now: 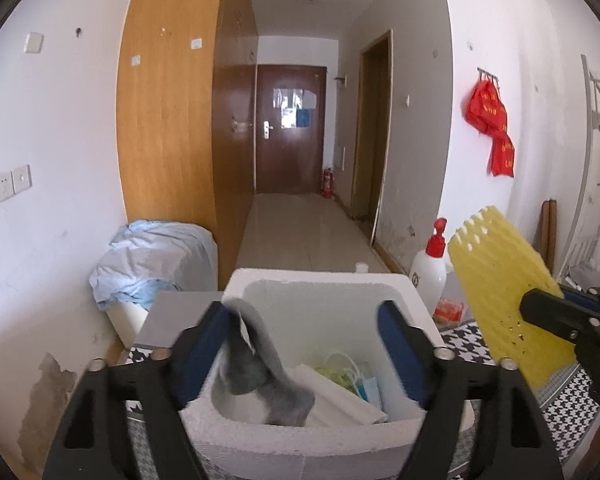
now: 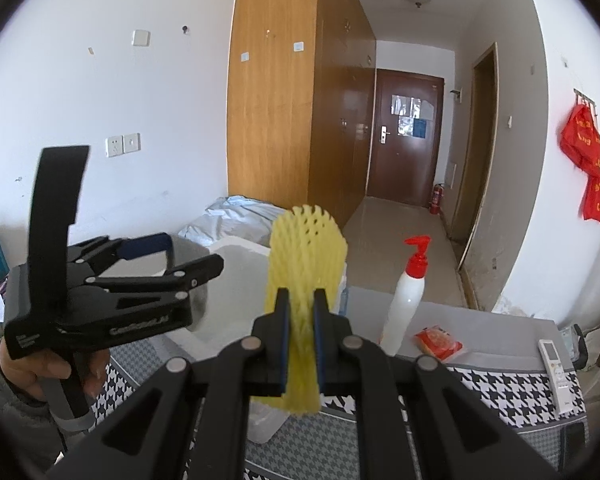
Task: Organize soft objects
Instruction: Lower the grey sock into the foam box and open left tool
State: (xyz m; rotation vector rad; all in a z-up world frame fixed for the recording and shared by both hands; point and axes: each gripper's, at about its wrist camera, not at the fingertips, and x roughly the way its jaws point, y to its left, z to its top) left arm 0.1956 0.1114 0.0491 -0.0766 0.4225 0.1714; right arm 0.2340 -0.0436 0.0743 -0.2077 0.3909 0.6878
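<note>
Over the white foam box [image 1: 320, 284] in the left wrist view, left gripper [image 1: 302, 354] spread wide, grey sock [image 1: 260, 372] draped off its left pad into the box, from the right wrist, right gripper [image 2: 301, 320] clamped on yellow foam net [image 2: 306, 256], white pump bottle [image 2: 406, 300] beside.

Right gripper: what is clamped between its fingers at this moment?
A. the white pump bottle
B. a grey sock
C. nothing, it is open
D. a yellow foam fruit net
D: in the right wrist view the right gripper has its fingers pressed on the yellow foam net, while the pump bottle stands untouched on the table.
</note>
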